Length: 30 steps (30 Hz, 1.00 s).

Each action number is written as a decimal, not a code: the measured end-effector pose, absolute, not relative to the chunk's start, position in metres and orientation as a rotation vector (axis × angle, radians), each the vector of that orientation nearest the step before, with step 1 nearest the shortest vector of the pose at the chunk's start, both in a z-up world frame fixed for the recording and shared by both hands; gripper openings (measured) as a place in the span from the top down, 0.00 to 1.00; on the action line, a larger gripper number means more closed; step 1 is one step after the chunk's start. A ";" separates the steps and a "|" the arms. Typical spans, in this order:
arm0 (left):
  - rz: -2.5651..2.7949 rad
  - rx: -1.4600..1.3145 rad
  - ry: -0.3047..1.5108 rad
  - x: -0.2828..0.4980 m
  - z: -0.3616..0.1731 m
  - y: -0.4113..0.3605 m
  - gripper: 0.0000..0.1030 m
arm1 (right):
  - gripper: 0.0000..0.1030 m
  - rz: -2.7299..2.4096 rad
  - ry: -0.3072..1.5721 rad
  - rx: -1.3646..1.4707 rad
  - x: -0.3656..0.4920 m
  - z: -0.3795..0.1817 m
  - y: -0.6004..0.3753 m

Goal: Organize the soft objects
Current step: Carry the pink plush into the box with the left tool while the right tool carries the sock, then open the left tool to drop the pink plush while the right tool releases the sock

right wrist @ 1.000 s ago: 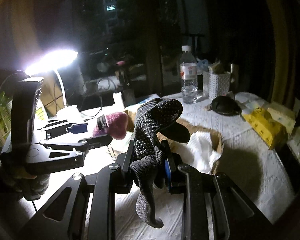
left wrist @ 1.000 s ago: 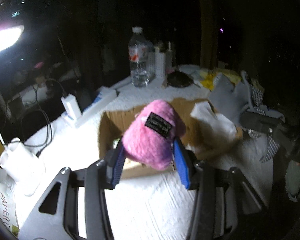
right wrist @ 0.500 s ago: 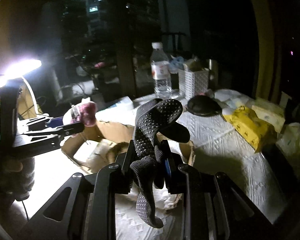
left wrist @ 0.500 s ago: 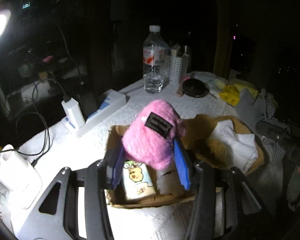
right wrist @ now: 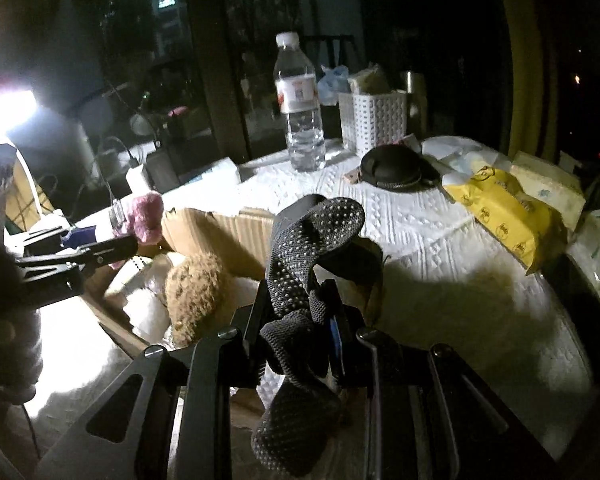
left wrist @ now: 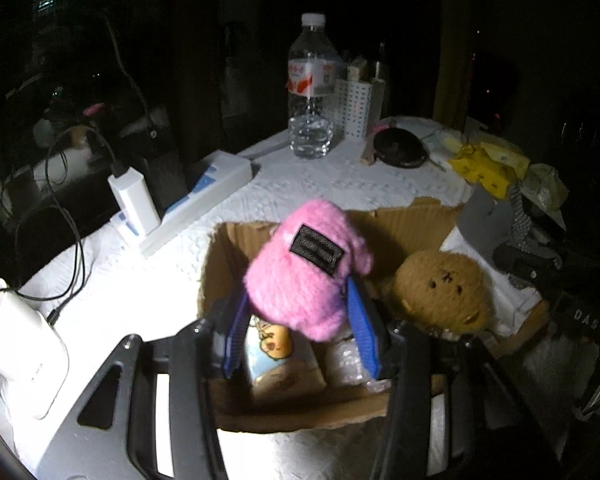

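Over the box [left wrist: 236, 248], the left tool [left wrist: 300, 312] pinches a pink plush [left wrist: 300, 280] and the right tool [right wrist: 300, 320] a sock [right wrist: 304, 248]; next, probably spreading both to drop them in.

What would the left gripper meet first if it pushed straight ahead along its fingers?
Probably the cardboard box: the left gripper, shut on the pink plush, points into it. Depth is unclear.

Wrist views — close, shared cardboard box [left wrist: 412, 220] [right wrist: 236, 232]
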<state>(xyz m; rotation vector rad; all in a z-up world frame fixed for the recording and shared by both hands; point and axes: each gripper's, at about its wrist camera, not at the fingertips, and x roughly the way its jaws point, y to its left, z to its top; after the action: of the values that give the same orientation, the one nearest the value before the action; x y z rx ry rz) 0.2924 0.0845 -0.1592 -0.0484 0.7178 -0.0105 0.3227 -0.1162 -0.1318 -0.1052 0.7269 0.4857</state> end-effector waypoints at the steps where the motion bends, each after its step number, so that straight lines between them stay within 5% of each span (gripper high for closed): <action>1: -0.009 -0.047 0.727 0.294 -0.162 0.084 0.54 | 0.75 0.487 0.732 -0.112 0.323 -0.135 -0.115; 24: -0.042 -0.001 0.794 0.299 -0.181 0.073 0.53 | 0.72 0.413 0.742 -0.259 0.322 -0.147 -0.094; 30: -0.025 0.008 0.794 0.298 -0.176 0.071 0.50 | 0.48 0.444 0.744 -0.243 0.312 -0.141 -0.092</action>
<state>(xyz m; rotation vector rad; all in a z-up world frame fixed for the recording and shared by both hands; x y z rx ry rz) 0.2979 0.0706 -0.1757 0.0080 0.7942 -0.0254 0.3123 -0.0922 -0.1407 -0.2425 0.7441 0.4442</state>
